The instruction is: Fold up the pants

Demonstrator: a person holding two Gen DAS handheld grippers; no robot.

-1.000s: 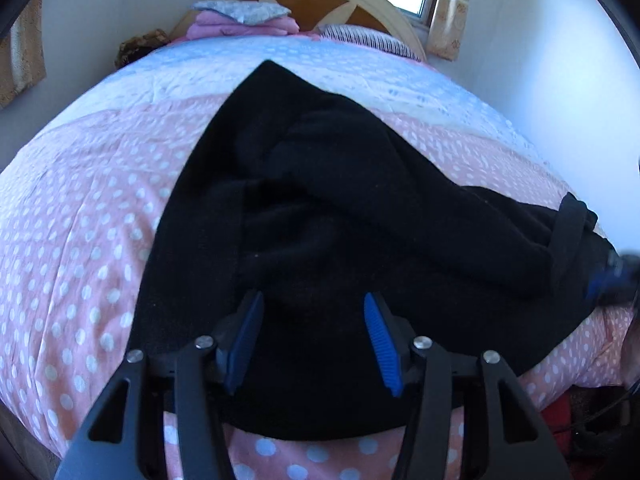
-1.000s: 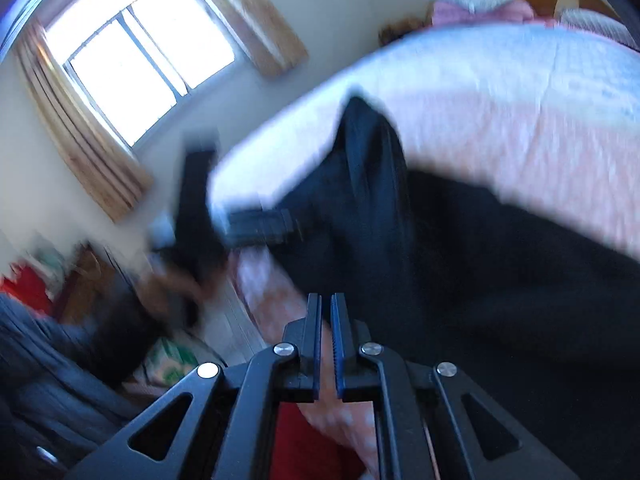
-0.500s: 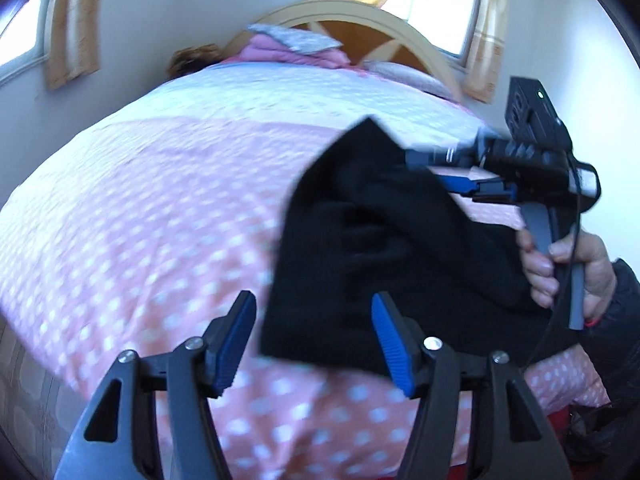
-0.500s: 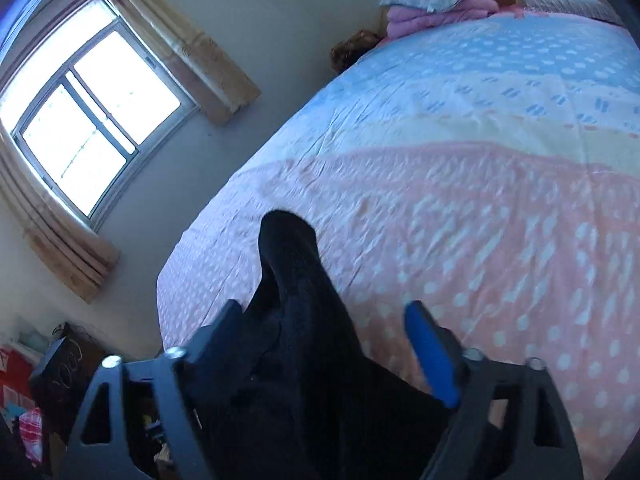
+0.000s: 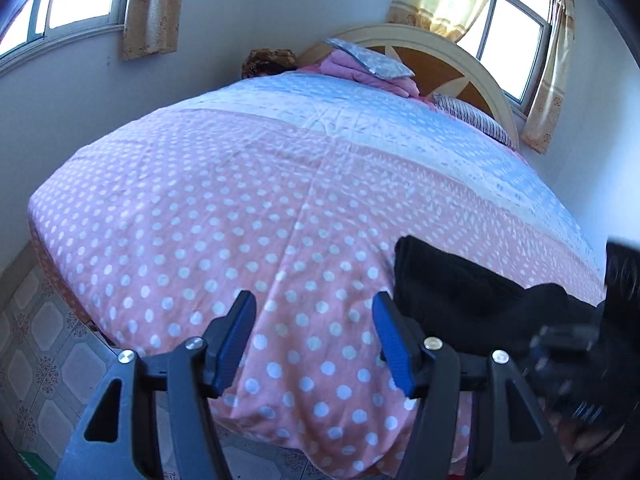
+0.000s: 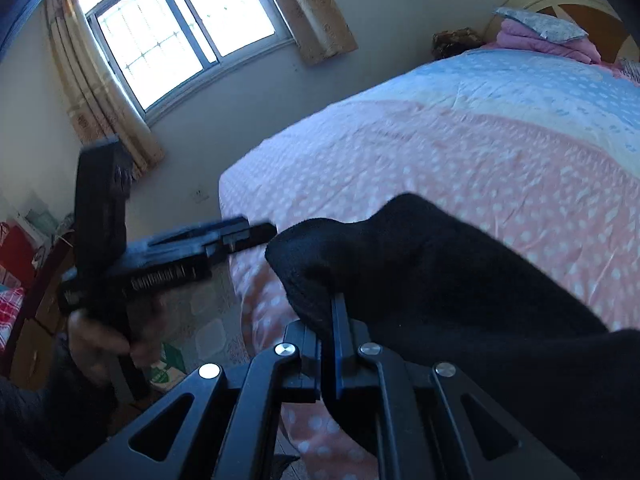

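The black fleece pants [image 6: 460,280] lie bunched at the near edge of the bed with the pink, white-dotted quilt [image 5: 240,220], toward its right corner. The right tongs [image 6: 328,344] are pressed together, pinching a fold of them. The left tongs [image 5: 314,340] hang spread above the quilt, just left of the pants [image 5: 460,300].

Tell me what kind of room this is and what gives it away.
Very likely a home bedroom. A bed with a pink polka-dot bedspread fills the view, an arched headboard stands behind folded bedding, and curtained windows break the plain walls.
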